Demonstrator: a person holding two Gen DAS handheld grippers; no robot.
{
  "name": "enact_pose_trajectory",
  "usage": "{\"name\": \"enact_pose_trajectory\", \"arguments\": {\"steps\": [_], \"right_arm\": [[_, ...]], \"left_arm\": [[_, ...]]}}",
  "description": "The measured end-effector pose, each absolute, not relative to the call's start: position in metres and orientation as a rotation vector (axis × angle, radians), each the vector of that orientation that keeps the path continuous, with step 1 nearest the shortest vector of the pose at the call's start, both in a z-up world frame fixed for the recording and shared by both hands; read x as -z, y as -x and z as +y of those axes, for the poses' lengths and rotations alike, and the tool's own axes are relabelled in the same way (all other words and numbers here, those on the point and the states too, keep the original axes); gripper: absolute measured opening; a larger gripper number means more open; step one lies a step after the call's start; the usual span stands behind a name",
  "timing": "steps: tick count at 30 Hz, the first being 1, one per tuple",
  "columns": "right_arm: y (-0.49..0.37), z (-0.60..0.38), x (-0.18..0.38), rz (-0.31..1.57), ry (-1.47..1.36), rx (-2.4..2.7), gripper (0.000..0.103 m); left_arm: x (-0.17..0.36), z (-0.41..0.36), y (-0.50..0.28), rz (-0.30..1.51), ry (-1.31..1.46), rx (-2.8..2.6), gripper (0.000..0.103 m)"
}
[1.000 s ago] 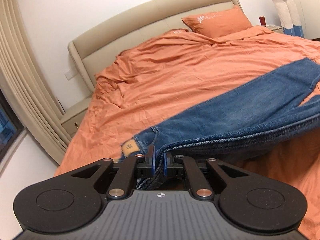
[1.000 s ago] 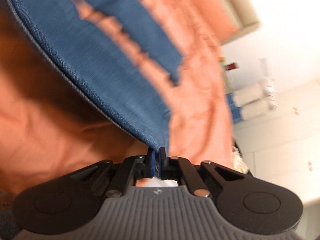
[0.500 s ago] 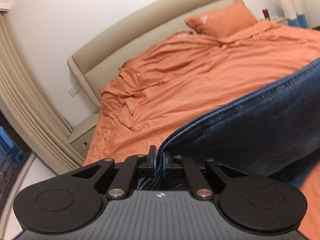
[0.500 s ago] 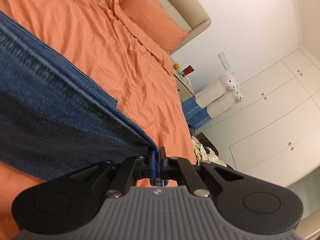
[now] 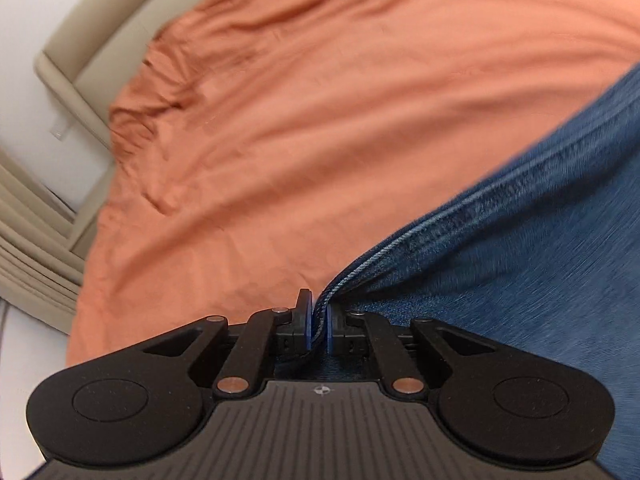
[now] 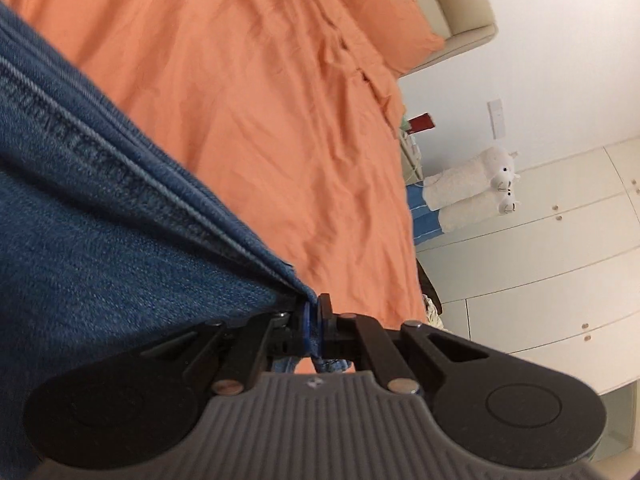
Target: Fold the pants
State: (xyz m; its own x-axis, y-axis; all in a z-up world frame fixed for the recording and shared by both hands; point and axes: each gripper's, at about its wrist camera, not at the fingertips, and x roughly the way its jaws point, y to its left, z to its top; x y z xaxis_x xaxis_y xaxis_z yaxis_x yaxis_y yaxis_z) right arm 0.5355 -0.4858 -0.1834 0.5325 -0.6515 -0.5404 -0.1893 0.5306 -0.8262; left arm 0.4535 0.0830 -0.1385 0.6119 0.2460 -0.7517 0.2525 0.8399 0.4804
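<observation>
Stretching between both claws [image 5: 318, 322] [image 6: 313, 322]: jeans [image 5: 520, 260]

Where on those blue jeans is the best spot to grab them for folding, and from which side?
Along the thick stitched edge seam, which is where both grippers hold the jeans now. The left gripper and the right gripper each pinch that doubled edge end-on, pads on either face. The seam is firm and ridged, so it should slip less than the flat cloth, and it hangs clear above the orange bedsheet.

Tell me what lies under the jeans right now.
The jeans hang pinched in the left gripper and right gripper over the orange bedsheet. Denim hides whatever lies directly beneath it.
</observation>
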Motion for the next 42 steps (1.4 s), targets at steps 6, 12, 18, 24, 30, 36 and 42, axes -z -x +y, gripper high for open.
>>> {"name": "enact_pose_trajectory", "arguments": {"steps": [6,12,18,24,30,36,42], "right_arm": [[-0.546,-0.481,0.217,1.010,1.043,0.360,0.000],[-0.527,-0.476,0.179,0.916,1.004,0.407,0.000],[-0.559,-0.473,0.188,0.981,0.998,0.425,0.000],[-0.552,-0.465,0.198,0.946,1.010,0.453,0.055],[-0.521,-0.457,0.153,0.896,0.878,0.389,0.070],[-0.460,-0.407,0.126,0.952,0.552,0.210,0.070],[-0.403,-0.330,0.132,0.987,0.308,0.008,0.070]], "left_arm": [[0.156,0.084,-0.447,0.901,-0.589,0.012,0.007],[0.110,0.086,-0.421,0.788,-0.544,-0.010,0.007],[0.118,0.084,-0.456,0.858,-0.510,-0.019,0.012],[0.115,0.090,-0.449,0.762,-0.510,-0.097,0.089],[0.076,0.117,-0.420,0.776,-0.376,-0.069,0.089],[0.035,0.193,-0.366,0.830,-0.090,-0.079,0.089],[0.043,0.277,-0.312,0.838,0.318,-0.193,0.090]]}}
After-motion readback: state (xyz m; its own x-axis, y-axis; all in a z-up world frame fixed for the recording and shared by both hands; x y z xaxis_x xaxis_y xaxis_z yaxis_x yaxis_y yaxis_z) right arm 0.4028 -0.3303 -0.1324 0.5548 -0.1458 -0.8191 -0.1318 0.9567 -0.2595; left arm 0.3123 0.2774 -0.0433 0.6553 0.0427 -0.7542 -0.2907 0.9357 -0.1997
